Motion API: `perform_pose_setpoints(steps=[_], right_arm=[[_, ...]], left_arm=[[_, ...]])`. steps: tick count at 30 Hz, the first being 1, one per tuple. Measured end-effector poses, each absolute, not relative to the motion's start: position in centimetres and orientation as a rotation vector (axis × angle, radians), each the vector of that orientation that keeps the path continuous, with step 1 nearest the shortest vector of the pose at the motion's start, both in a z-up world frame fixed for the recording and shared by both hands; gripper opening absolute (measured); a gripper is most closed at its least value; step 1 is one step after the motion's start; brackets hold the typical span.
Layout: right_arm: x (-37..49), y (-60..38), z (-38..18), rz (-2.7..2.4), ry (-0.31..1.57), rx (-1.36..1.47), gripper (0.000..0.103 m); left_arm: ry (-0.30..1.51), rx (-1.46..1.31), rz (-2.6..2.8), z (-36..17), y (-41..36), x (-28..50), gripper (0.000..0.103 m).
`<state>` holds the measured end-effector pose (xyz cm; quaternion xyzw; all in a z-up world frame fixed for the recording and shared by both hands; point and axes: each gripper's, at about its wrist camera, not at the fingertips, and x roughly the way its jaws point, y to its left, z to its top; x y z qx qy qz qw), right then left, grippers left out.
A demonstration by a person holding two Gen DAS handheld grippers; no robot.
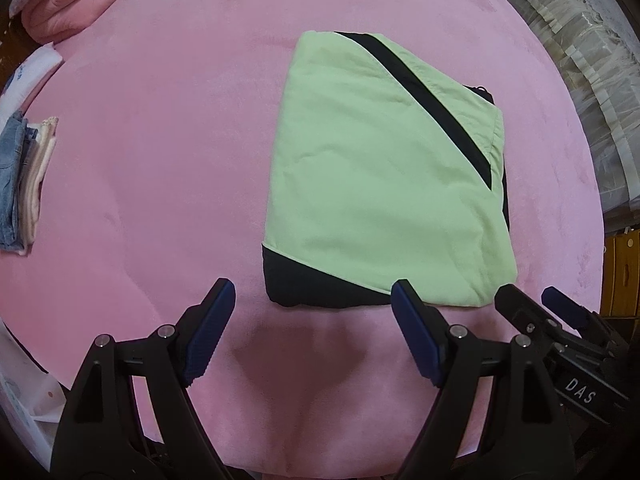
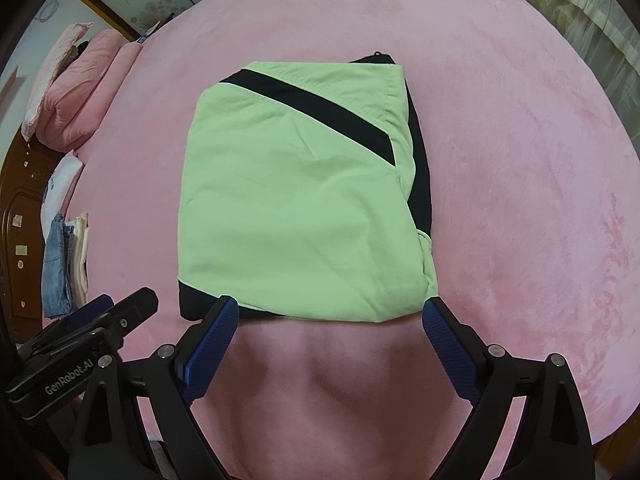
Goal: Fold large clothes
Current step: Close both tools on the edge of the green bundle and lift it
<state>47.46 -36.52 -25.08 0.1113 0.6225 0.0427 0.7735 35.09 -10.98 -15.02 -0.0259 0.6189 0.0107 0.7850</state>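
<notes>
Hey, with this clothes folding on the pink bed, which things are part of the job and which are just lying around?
Part of the job:
- folded green and black garment
- left gripper, open
- right gripper, open

Just lying around:
- small stack of folded clothes
- pink quilt
- curtain

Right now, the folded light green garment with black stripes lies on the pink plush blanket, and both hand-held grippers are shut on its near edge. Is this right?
Not quite. The folded light green garment with black stripes does lie on the pink plush blanket, but both the left hand-held gripper and the right hand-held gripper are open, holding nothing. Both wrist views show it.
</notes>
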Motion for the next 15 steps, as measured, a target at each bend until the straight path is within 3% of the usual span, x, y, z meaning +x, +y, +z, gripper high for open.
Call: perform_pose_setpoints(steps=[15], right_arm=[[53.0,-46.5,-34.4,0.04,1.363,0.562,0.094]], left_arm=[[1.412,-0.317,-0.074,-23.7,-4.7,41.7,0.078]])
